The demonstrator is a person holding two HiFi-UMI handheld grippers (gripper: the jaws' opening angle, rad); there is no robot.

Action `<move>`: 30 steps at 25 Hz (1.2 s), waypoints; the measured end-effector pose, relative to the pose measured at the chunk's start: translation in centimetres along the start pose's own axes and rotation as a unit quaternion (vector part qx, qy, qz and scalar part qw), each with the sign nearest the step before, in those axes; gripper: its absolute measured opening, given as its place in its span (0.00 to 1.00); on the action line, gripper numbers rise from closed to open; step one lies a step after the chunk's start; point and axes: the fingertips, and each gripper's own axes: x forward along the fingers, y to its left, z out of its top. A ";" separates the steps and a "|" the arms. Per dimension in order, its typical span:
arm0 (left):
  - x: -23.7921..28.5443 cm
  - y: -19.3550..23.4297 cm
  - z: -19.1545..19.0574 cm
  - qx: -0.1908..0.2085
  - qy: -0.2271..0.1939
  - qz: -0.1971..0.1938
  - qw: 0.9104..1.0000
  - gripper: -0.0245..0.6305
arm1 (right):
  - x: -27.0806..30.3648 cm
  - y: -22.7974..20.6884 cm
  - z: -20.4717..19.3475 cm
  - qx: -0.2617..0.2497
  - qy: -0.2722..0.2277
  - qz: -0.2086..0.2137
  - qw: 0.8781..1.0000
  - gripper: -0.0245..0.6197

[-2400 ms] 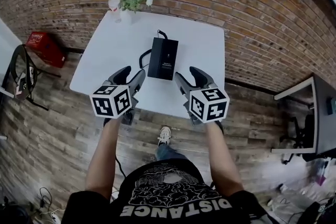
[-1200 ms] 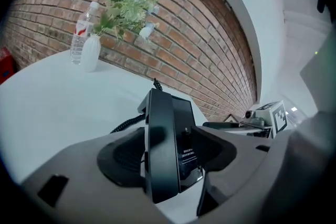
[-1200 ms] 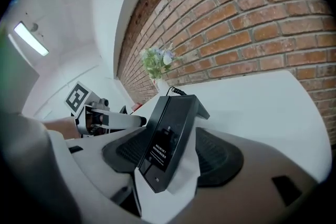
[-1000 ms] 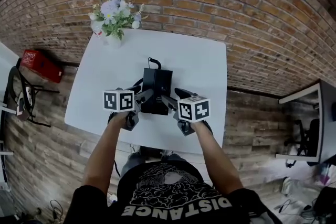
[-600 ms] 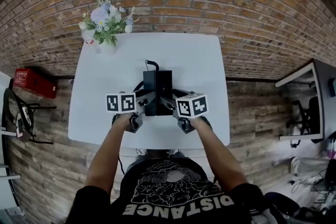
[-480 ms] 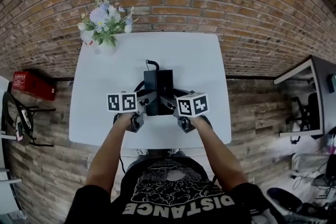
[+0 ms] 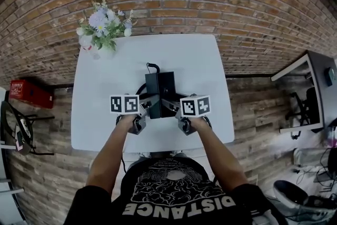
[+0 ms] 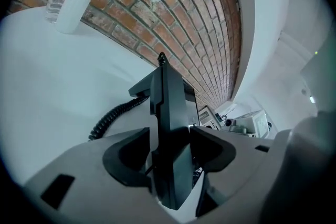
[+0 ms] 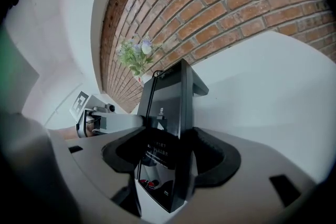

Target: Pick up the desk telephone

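1. Your left gripper (image 8: 170, 157) is clamped on the desk telephone (image 8: 169, 113). In the left gripper view the black body stands edge-on between the two dark pads, and both press against it.
2. Your right gripper (image 9: 173, 157) grips the same phone from the opposite side, both pads tight on its glossy panel. The panel's lower end is cut off behind the gripper's own body at the bottom of the frame.
3. In the head view the phone sits at the centre of the frame, over the middle of the white table (image 7: 100, 113). The jaws hide its near end.
4. No view lets you tell whether the phone's base rests on the table or hangs clear of it.
5. A coiled cord (image 8: 113, 115) runs off to the left in the left gripper view. Its end at the phone is hidden behind the gripper.
6. The flowers (image 7: 102, 23) stand at the upper left of the head view, on the table's far corner and well apart from the phone. In the left gripper view their white vase (image 8: 73, 8) is at the upper left, and the top edge cuts off the blooms.
7. The print on the phone's panel is too blurred to read.
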 end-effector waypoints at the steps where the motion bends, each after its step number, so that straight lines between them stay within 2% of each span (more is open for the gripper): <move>1: 0.1 -0.1 0.0 -0.003 0.000 -0.005 1.000 0.41 | 0.0 0.0 0.0 0.002 -0.002 0.001 1.000 0.46; 3: 0.1 -0.4 -0.1 -0.019 -0.003 -0.019 1.000 0.34 | 0.0 0.0 -0.1 0.007 -0.004 0.004 1.000 0.46; 6: 0.1 -0.4 -0.1 -0.030 -0.003 -0.028 0.999 0.34 | 0.1 0.0 0.0 0.009 -0.002 0.006 1.000 0.46; 14: 0.2 -0.6 0.0 -0.019 -0.021 -0.020 0.999 0.33 | -0.1 -0.2 0.1 0.011 -0.003 0.009 1.000 0.45; 24: -0.3 -1.0 0.3 -0.029 -0.046 -0.010 0.998 0.33 | -0.6 0.3 0.7 -0.013 -0.015 0.007 1.000 0.43; 30: -1.2 -2.5 1.8 0.006 -0.064 -0.001 0.998 0.33 | -1.5 1.5 2.3 -0.031 -0.041 0.010 0.999 0.43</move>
